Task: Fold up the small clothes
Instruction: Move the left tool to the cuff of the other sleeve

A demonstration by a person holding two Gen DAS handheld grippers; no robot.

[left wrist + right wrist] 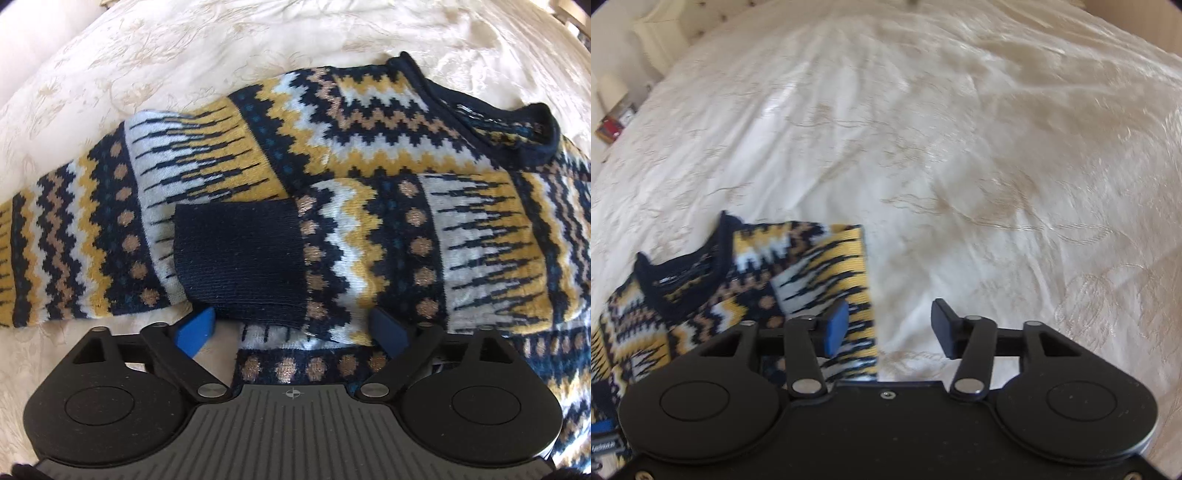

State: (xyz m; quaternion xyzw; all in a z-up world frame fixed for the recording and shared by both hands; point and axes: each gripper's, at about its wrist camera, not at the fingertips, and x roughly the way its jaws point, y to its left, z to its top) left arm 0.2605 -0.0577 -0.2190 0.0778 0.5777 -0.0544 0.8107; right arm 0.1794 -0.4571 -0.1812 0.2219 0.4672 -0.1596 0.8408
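Now, sweater (332,155): lies flat on the cream bedspread (129,55); long axis runs left to right in the left wrist view.
Neck: navy collar (517,122) points to the far right.
Sleeve: folded across the body, navy cuff (236,254) toward the left.
Left gripper (291,328): jaws wide, straddling the cuff's near edge, not pinching.
Right gripper (890,328): jaws partly apart, holding nothing, over the sweater's side edge.
Open room: bare bedspread beyond the sweater.

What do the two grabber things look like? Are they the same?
Nearly the same. Each is black plastic with two round discs, jointed bars with silver pins, and two fingers. On both the left gripper and right gripper, one pad is blue, the other dark. The left's body is ribbed with a small crosshair mark.
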